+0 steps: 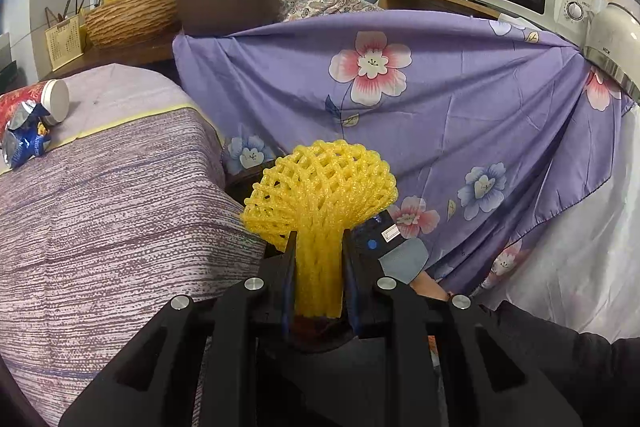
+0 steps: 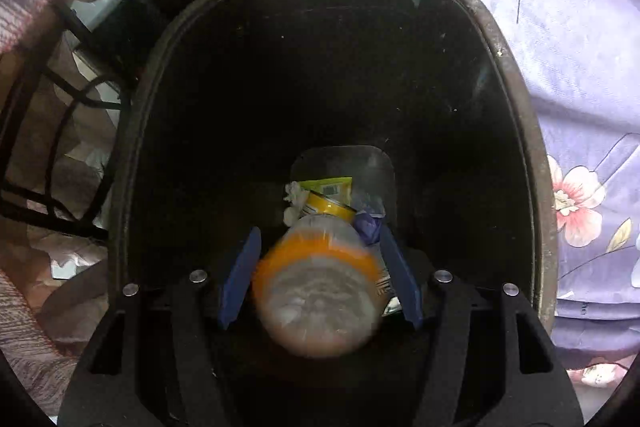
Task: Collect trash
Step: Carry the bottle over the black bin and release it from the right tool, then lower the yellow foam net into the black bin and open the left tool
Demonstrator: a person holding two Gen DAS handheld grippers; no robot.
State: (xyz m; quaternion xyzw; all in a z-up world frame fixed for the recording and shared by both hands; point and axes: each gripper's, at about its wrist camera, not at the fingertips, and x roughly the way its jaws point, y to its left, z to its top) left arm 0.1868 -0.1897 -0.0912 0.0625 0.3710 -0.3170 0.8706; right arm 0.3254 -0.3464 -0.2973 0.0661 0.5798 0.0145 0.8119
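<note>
Dropping step under way: right gripper [image 2: 318,269] over the black bin [image 2: 532,163], fingers spread around a blurred plastic bottle [image 2: 320,291], apparently released; left gripper [image 1: 318,259] pinching yellow foam net [image 1: 320,187], due next over the bin.

Dim bin interior, motion-blurred bottle [image 2: 316,291]

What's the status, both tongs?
Left tongs shut on yellow foam net. Bottle between right tongs, over bin. Path clear.
</note>
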